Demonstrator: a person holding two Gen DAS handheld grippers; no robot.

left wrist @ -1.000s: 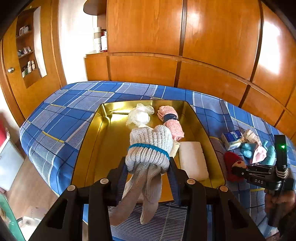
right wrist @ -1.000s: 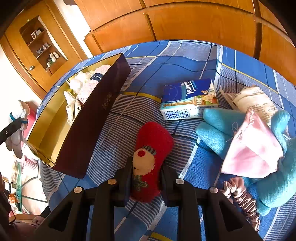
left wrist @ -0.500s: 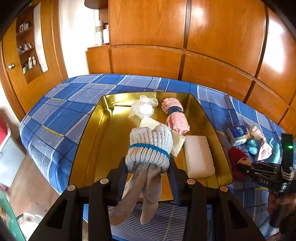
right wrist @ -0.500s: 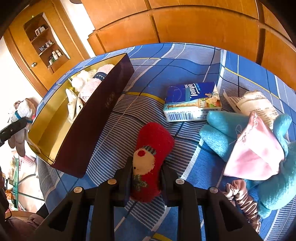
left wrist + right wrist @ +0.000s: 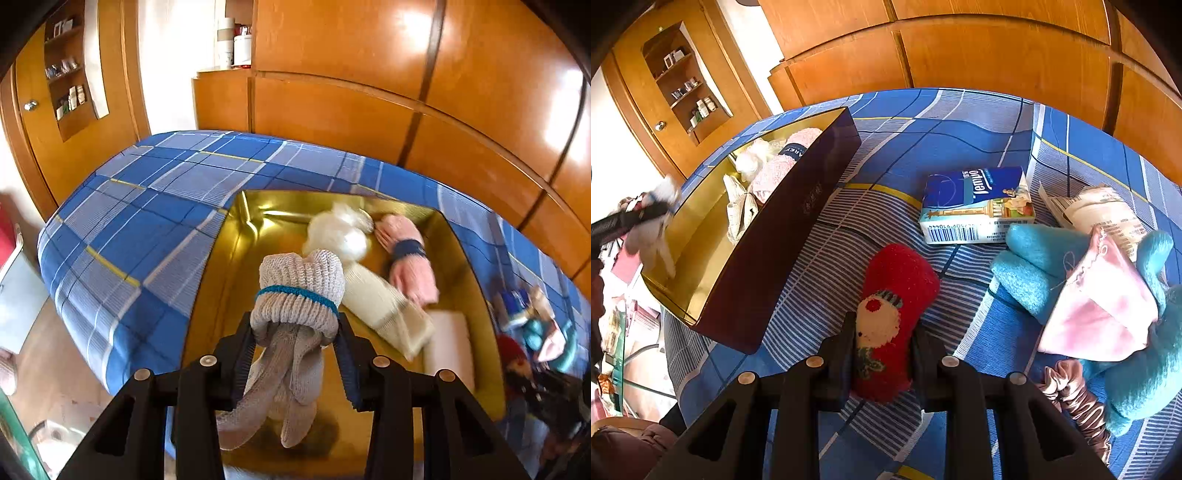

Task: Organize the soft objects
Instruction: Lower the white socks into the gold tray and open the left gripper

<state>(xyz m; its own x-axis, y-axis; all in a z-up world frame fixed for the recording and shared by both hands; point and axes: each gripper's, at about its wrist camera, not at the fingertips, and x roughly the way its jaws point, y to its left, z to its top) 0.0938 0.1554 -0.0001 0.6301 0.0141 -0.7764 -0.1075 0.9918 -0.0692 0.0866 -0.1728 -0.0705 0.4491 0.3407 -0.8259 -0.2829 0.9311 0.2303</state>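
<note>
Grey socks [image 5: 299, 295] clamped in left hand-held gripper [image 5: 295, 354] – red sock [image 5: 890, 314] in right [image 5: 882, 354], right view only

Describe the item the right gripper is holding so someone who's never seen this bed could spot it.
Start at the gold-lined box on the blue plaid bedspread; just beside its dark outer wall, nearer the camera than the tissue pack, lies a fuzzy red sock clamped in the right gripper. It is the only red item, with a white round face and red nose.

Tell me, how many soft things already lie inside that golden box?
4: a white fluffy bundle at the far end, pink socks beside it, a cream knit mid-box, a white pad nearest. Others may be hidden.
</note>
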